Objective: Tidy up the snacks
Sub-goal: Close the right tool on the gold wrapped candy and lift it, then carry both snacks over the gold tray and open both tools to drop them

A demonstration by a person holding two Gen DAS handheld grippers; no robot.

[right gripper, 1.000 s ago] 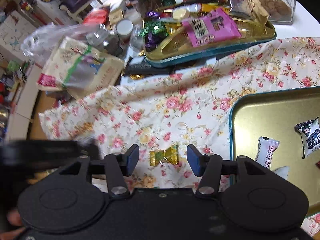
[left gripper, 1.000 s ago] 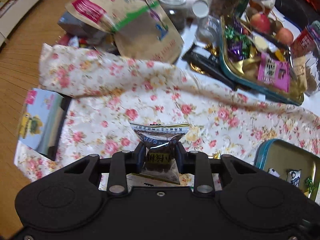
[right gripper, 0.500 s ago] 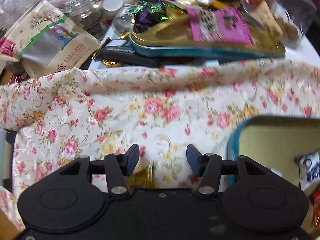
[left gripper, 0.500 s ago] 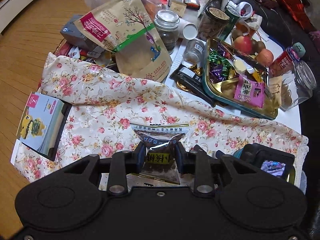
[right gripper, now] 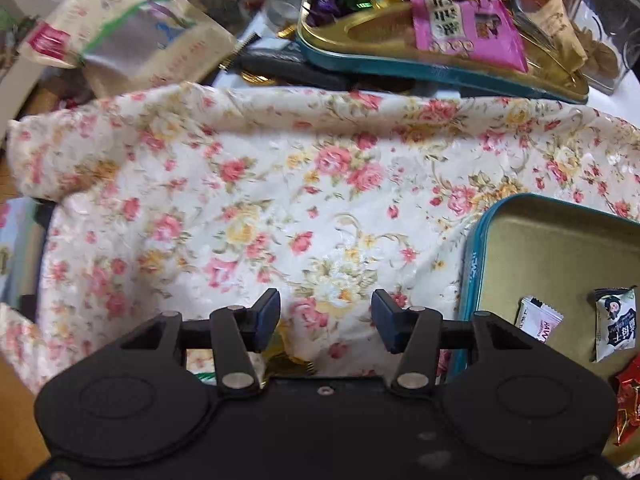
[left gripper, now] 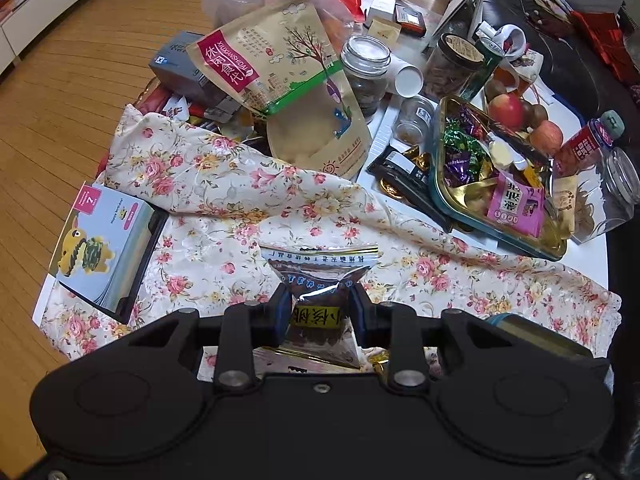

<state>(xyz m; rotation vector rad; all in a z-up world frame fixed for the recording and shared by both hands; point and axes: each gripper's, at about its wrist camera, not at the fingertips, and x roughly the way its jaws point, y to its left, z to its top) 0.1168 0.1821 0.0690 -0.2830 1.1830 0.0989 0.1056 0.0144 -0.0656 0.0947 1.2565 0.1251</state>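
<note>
Right gripper [right gripper: 326, 322] closing on nothing yet; gold candy [right gripper: 286, 360] lies below-left, nearer left pad (left gripper [left gripper: 320, 312] clamps walnut packet [left gripper: 318, 280]).

Beside the floral cloth [left gripper: 224, 184] stood two teal tins [left gripper: 436, 184] [right gripper: 472, 256]. Behind the farther tin lay two red apples [left gripper: 506, 110] [left gripper: 547, 136]. The nearer tin held two white wrapped sweets [right gripper: 538, 320] [right gripper: 614, 324].
</note>
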